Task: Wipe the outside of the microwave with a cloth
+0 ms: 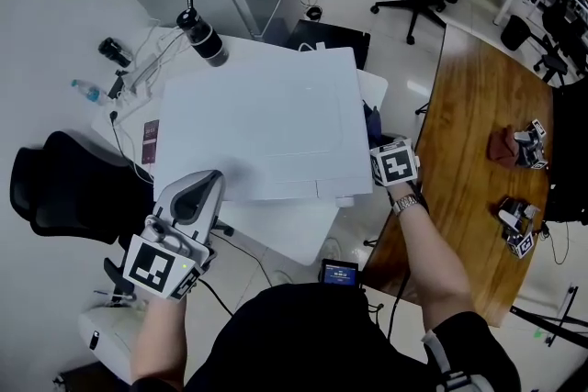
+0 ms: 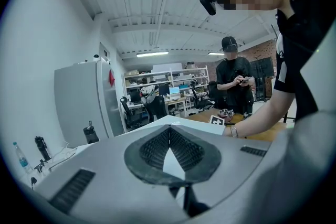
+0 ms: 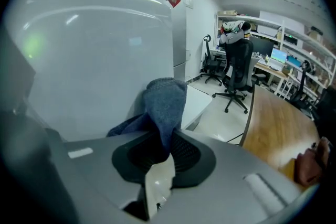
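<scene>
From above, the white microwave [image 1: 257, 124] fills the middle of the head view. My right gripper [image 1: 378, 145] hangs at its right side, shut on a blue cloth [image 1: 370, 122]. In the right gripper view the cloth [image 3: 165, 105] bunches up out of the jaws and lies against the microwave's white side wall [image 3: 94, 50]. My left gripper [image 1: 211, 179] sits at the microwave's front left corner, level, shut and holding nothing. In the left gripper view its closed tips [image 2: 169, 131] point across the microwave's top [image 2: 181, 124].
A black bottle [image 1: 202, 37] and a water bottle [image 1: 87, 90] stand on the white table behind the microwave. A wooden table [image 1: 478, 151] at the right carries spare grippers [image 1: 517, 225] and a brown cloth [image 1: 503, 145]. A black chair [image 1: 55, 184] stands left. A person [image 2: 234, 81] stands beyond.
</scene>
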A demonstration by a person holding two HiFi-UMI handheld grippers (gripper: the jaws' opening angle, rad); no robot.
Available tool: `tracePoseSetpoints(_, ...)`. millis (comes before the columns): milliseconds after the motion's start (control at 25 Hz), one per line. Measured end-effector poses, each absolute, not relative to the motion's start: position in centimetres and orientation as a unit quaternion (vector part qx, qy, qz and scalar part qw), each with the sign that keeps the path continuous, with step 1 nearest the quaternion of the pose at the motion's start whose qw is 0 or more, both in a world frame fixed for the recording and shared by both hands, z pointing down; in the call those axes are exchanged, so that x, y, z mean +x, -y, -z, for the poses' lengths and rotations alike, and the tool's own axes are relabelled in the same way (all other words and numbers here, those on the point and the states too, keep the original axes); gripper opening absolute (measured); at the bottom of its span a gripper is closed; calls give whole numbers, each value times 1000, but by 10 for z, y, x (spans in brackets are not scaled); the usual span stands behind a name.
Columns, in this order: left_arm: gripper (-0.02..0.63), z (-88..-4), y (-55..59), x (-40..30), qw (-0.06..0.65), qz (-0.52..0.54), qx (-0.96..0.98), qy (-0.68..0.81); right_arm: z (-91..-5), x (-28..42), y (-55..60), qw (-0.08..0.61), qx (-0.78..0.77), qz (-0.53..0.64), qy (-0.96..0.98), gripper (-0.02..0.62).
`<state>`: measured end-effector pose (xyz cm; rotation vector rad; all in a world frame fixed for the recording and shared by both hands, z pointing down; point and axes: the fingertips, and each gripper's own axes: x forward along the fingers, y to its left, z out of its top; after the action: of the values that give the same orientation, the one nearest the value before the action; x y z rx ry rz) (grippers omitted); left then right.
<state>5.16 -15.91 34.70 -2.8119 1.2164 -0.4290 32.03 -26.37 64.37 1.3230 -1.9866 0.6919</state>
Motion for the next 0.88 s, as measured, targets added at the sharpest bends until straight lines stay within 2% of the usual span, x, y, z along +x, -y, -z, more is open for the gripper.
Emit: tracePoseSetpoints(880,5,-339,91,-39,10,65,-918,-390,-560,349,184,306,627,-205,687,49)
